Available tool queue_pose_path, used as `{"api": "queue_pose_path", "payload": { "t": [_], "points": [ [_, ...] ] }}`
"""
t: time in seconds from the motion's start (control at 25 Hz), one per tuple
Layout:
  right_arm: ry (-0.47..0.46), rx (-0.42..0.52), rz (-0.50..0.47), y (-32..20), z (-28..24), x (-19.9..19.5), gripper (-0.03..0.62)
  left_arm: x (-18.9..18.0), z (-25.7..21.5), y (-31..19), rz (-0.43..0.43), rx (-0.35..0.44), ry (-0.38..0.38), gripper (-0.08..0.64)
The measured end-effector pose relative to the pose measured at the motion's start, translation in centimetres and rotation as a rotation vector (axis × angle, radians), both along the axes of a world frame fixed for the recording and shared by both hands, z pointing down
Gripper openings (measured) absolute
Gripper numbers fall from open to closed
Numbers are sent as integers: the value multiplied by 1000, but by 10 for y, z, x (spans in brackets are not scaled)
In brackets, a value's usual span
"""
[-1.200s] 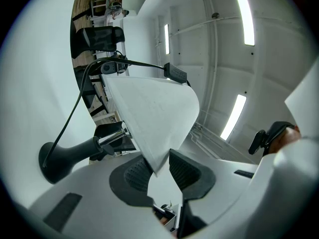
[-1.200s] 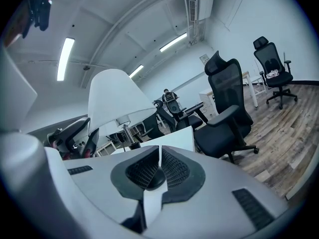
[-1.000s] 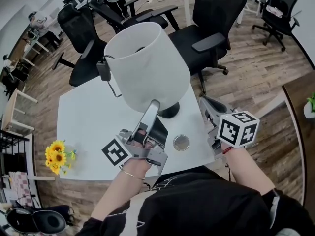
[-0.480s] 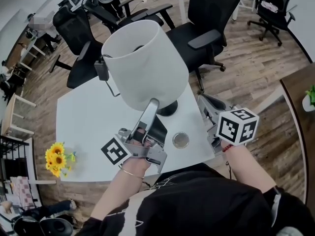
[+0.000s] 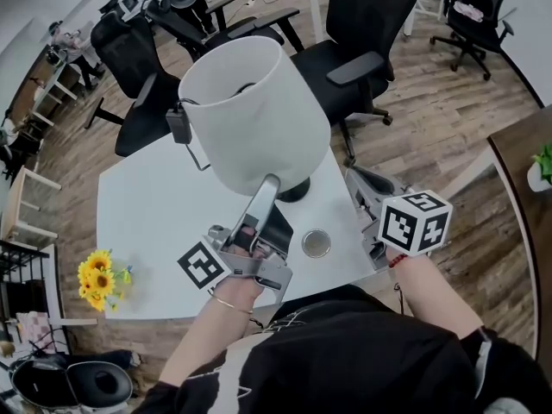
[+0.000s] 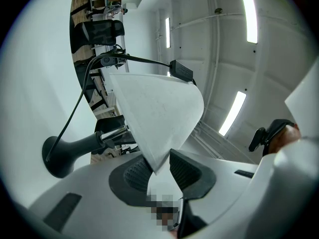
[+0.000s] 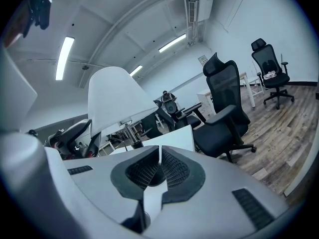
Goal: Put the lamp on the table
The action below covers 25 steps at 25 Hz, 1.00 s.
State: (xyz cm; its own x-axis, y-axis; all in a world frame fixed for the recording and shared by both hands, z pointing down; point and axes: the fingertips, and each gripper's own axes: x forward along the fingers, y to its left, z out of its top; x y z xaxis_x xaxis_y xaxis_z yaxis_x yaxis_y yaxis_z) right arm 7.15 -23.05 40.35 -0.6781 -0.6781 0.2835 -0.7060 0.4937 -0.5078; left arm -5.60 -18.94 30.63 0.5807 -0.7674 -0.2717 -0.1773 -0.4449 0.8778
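A lamp with a big white shade (image 5: 254,110) stands on the white table (image 5: 155,222), its black base (image 5: 296,192) near the right side. My left gripper (image 5: 271,183) reaches up to the shade's lower rim. In the left gripper view the rim's edge (image 6: 154,118) dips between the ribbed pads (image 6: 134,173), which stand apart without pressing it; the left gripper (image 6: 160,169) is open. The black base (image 6: 60,156) and chrome stem show to the left there. My right gripper (image 5: 355,178) hovers by the table's right edge, shut and empty (image 7: 159,156).
A small round metal disc (image 5: 316,244) lies on the table near the front edge. The lamp's cord with a black switch box (image 5: 179,126) hangs at the shade's left. Yellow flowers (image 5: 99,274) sit at the table's left front corner. Black office chairs (image 5: 371,24) stand behind the table.
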Motion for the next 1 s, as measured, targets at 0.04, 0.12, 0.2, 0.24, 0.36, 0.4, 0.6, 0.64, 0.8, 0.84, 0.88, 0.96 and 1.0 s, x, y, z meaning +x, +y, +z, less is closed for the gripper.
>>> {"api": "queue_pose_path", "payload": {
  "t": [0.04,0.12,0.2,0.24,0.36,0.4,0.6,0.64,0.8,0.84,0.88,0.96,1.0],
  "points": [
    [0,1,1,0,0,0,28,0,0,0,-1,1,-3,109],
    [1,1,3,0,-1,1,28,0,1,-1,-2,1,-5,109],
    [1,1,4,1,-1,2,28,0,0,0,-3,1,-4,109],
    [1,2,5,1,-2,2,28,0,0,0,-2,1,-4,110],
    [0,2,7,2,-2,2,28,1,1,1,2,3,-6,110],
    [-1,1,8,3,-2,2,28,1,1,1,2,2,-5,110],
    [-4,1,4,5,-2,1,28,1,2,4,4,2,-6,110],
    [-4,1,3,5,-2,1,28,3,2,4,5,3,-7,110],
    [-4,0,-1,4,-1,2,28,4,4,5,5,3,-9,110],
    [-4,0,-2,4,-1,2,28,4,4,5,4,2,-9,110],
    [-4,-1,-3,4,-1,2,28,4,4,5,3,2,-10,112],
    [-5,-1,-6,6,-1,1,28,4,3,6,1,0,-9,111],
    [-5,-1,-7,6,-2,1,28,4,3,7,1,-1,-8,112]
  ]
}}
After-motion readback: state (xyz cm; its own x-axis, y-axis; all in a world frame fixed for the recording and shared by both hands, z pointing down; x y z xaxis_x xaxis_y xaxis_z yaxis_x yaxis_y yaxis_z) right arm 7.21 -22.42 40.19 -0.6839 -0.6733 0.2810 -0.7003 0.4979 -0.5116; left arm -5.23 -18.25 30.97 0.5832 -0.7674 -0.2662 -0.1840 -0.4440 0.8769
